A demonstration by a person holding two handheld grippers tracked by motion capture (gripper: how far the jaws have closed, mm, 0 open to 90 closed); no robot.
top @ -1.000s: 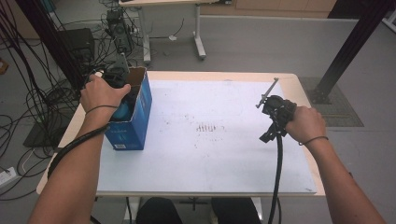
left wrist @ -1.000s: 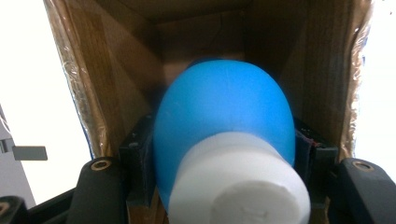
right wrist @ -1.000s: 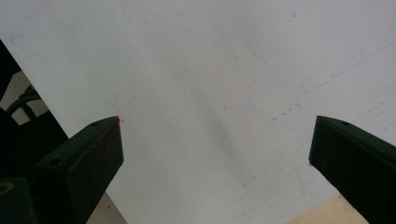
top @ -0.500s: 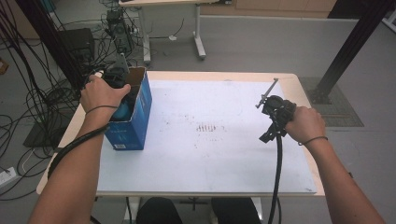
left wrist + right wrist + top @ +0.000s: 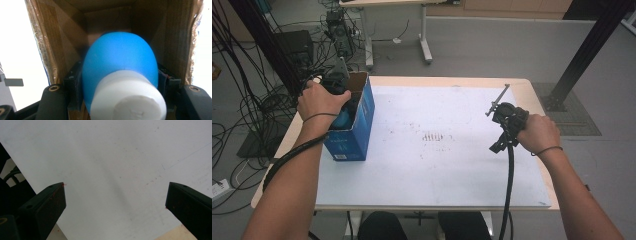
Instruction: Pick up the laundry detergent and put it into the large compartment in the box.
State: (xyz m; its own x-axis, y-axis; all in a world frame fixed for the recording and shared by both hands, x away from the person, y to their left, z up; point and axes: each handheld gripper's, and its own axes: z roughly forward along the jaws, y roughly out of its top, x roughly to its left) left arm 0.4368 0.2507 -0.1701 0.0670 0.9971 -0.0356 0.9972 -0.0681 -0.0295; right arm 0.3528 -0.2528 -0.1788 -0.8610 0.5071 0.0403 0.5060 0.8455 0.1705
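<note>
A rounded blue object with a white cylindrical cap (image 5: 120,65) sits between the jaws of my left gripper (image 5: 119,76), which is shut on its sides. It is held inside an open cardboard box, brown inside (image 5: 50,45) and blue outside (image 5: 354,135), standing at the table's left edge. From above, the left hand covers the gripper (image 5: 336,84) at the box's mouth, and a bit of the blue object (image 5: 343,120) shows below the hand. My right gripper (image 5: 503,114) rests at the right side of the white mat (image 5: 437,165). Its jaws (image 5: 116,187) stand wide open with nothing between them.
A white mat (image 5: 112,157) with faint red-brown marks (image 5: 436,136) covers most of the table. The bare wooden edge (image 5: 532,95) runs around it. Cables and black stands (image 5: 272,55) crowd the floor to the left, and another table's legs (image 5: 424,35) stand beyond.
</note>
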